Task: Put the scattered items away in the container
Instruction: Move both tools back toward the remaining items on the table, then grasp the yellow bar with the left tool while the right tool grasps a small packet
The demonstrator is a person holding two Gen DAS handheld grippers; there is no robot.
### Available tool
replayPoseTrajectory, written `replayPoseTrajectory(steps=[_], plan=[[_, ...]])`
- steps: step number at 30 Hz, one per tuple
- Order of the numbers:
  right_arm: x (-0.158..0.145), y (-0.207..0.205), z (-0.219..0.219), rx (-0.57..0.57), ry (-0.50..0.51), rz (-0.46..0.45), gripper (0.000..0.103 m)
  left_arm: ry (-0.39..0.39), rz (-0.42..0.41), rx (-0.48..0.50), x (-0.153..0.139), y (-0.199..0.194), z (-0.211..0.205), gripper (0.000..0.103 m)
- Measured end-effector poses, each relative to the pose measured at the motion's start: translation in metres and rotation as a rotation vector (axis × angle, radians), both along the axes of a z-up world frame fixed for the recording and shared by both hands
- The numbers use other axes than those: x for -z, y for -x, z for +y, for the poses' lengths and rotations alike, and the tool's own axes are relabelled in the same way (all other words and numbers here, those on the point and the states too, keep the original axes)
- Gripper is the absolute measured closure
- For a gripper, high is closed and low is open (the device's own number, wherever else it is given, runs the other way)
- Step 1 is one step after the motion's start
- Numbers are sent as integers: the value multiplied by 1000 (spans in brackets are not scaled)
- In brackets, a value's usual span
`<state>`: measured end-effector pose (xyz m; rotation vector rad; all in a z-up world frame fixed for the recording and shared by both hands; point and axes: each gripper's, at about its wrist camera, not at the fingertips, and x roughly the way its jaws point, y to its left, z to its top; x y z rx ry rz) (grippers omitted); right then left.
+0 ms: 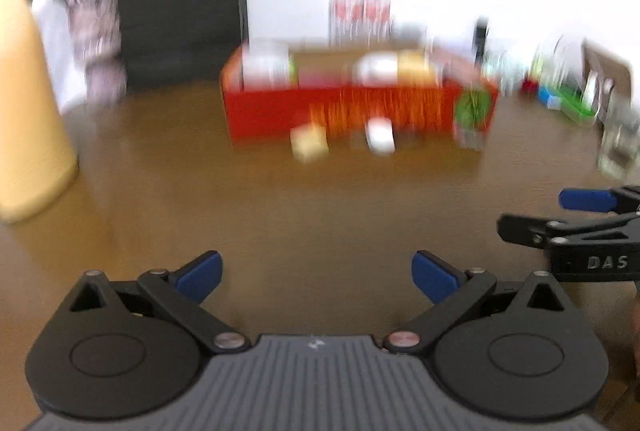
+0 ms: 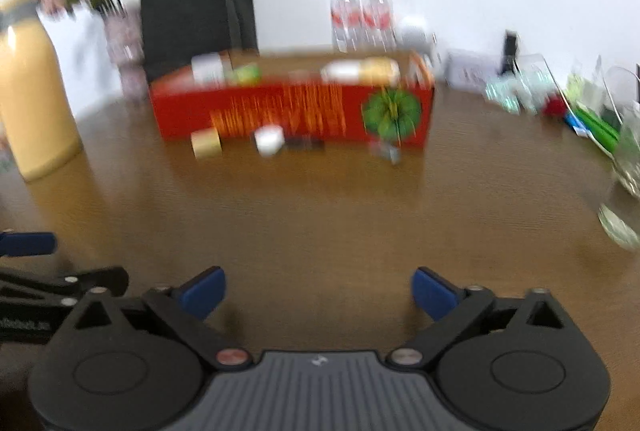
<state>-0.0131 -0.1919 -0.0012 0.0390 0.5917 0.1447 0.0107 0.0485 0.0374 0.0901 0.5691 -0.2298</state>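
Observation:
A red box (image 2: 288,113) (image 1: 340,111) with a green emblem stands far back on the brown table (image 2: 320,215) and holds several items. In front of it lie a tan tape roll (image 2: 206,143) (image 1: 309,143), a white object (image 2: 269,139) (image 1: 380,135), a dark flat piece (image 2: 306,144) and a small grey object (image 2: 386,152). My left gripper (image 1: 318,277) is open over bare table, nothing between its blue pads. My right gripper (image 2: 319,293) is open too, empty, well short of the items. Each gripper shows at the other view's edge. Both views are blurred.
A yellow bottle (image 2: 34,91) stands at the left, with a flower vase (image 2: 124,47) and a black paper bag (image 2: 196,3) behind. Two clear bottles (image 2: 360,15) stand at the back wall. Glassware (image 2: 624,167) and green clutter (image 2: 592,127) crowd the right edge.

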Motion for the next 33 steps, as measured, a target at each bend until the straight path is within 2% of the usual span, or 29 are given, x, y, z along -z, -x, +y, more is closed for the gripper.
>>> replayPoseTrajectory(steps=[1,3,5,7,8,10,11,12,16,18,19,21,23,24,25,27,28,31,32,33], plan=[[-7,-8,-1,-10,-10,-22,9,-7,-16,4,-5,-12,7,0],[-20,-32,1,-32,-27,-45,11,-41,5,26,-11,-41,13,0],[-24,-58,11,-68,-37,-66,20,-27,45,121,-9,-69,13,7],[-19,-89,25,-94,-33,-38,26,5,92,231,-1,-98,8,18],[-15,-104,33,-106,-30,-14,35,0,122,253,5,-112,5,21],[-7,-128,48,-127,-27,29,48,-40,167,266,15,-135,-1,42],[-3,-139,54,-135,-22,49,54,-47,179,284,18,-144,-2,44],[-1,-146,59,-139,-14,58,55,-40,187,302,21,-150,-1,44],[5,-154,65,-127,48,50,55,10,187,354,26,-166,-3,44],[7,-156,65,-122,22,51,57,14,174,362,28,-172,-6,41],[8,-157,66,-128,14,53,62,7,166,359,29,-174,-9,35],[11,-158,70,-138,16,57,75,-4,163,360,28,-174,-13,35],[10,-155,72,-131,33,54,77,-9,164,378,28,-174,-16,35],[8,-151,70,-144,27,54,77,-3,164,385,28,-173,-16,39],[6,-147,66,-158,13,53,77,4,164,383,28,-172,-17,54],[4,-140,58,-178,-7,62,77,-17,169,377,26,-169,-21,69],[3,-136,54,-184,-11,62,77,-18,176,375,25,-168,-21,73],[-1,-119,41,-197,6,55,77,32,201,382,24,-170,-19,75],[-1,-114,37,-209,10,59,76,46,203,377,24,-172,-18,73],[0,-110,35,-234,11,71,75,61,202,367,25,-174,-19,65]])
